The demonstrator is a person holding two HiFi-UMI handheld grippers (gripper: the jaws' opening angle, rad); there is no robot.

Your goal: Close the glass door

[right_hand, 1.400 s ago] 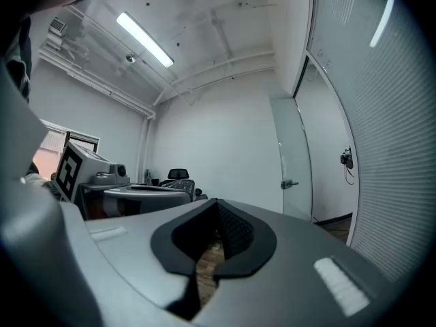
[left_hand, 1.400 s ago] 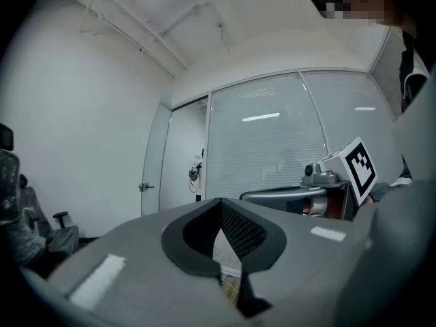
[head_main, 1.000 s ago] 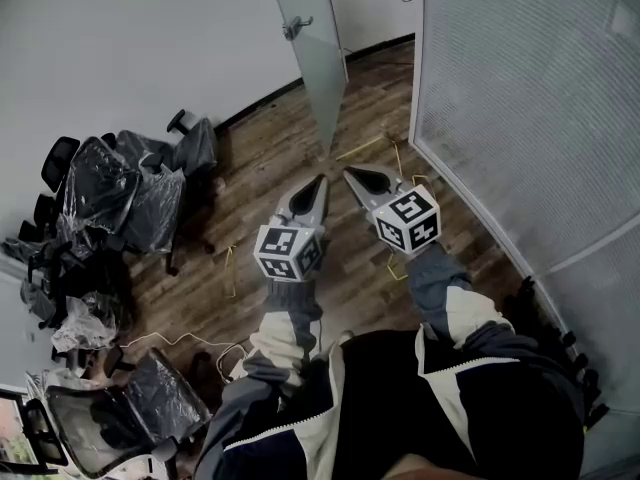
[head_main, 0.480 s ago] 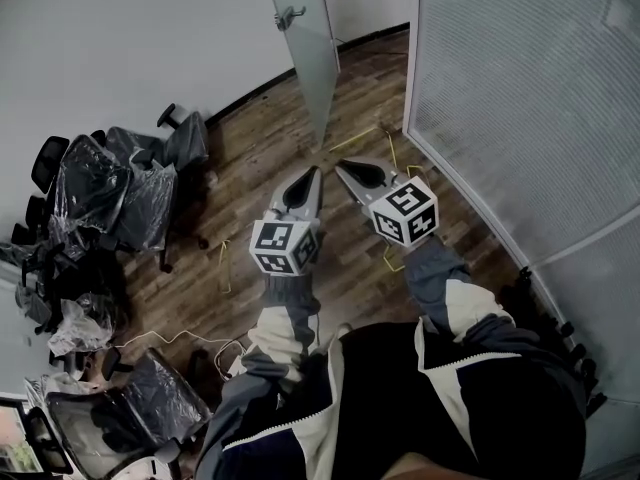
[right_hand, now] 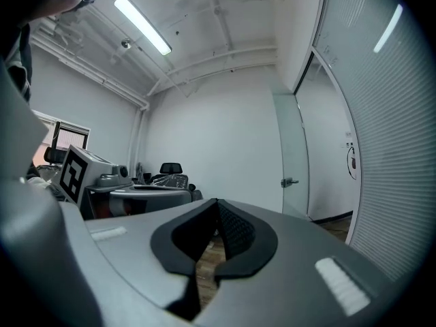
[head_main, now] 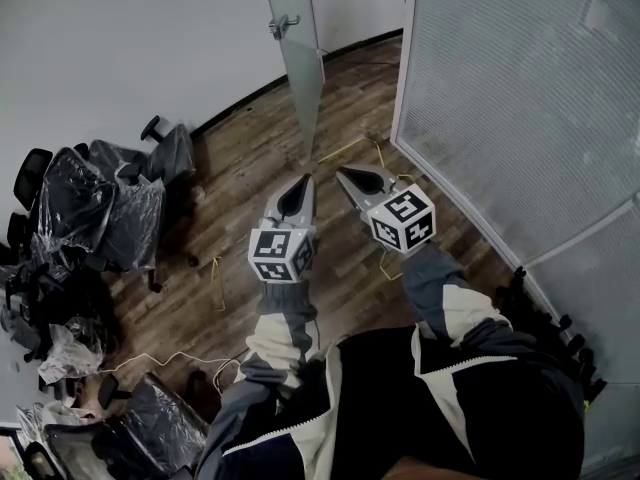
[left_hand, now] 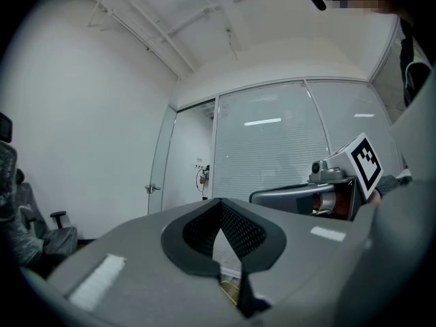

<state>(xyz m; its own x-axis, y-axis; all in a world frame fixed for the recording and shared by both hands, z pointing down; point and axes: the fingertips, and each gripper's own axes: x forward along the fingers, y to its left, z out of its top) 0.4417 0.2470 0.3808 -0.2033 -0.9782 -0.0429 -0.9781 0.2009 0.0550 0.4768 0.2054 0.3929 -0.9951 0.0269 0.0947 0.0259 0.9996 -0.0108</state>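
Note:
The frosted glass door (head_main: pixel 292 43) stands ajar at the top of the head view, its metal handle (head_main: pixel 283 25) on the left face. Both grippers point level toward it, side by side above the wood floor. The left gripper (head_main: pixel 301 189) is shut and empty; the right gripper (head_main: pixel 351 177) is shut and empty too. Neither touches the door. In the left gripper view the door (left_hand: pixel 162 176) and its handle (left_hand: pixel 153 189) lie ahead to the left, beyond the closed left gripper (left_hand: pixel 221 229). In the right gripper view the door (right_hand: pixel 291 148) stands ahead to the right of the closed right gripper (right_hand: pixel 216 231).
A frosted glass partition (head_main: pixel 510 98) runs along the right, its white frame post (head_main: pixel 403 68) beside the doorway. Office chairs wrapped in plastic (head_main: pixel 100 203) crowd the left wall. Yellow cable (head_main: pixel 352 148) and white cable (head_main: pixel 165 358) lie on the floor.
The person has stepped toward the door and both grippers have moved forward with them, still shut. The chairs have slid left and down the picture. The door stays ajar.

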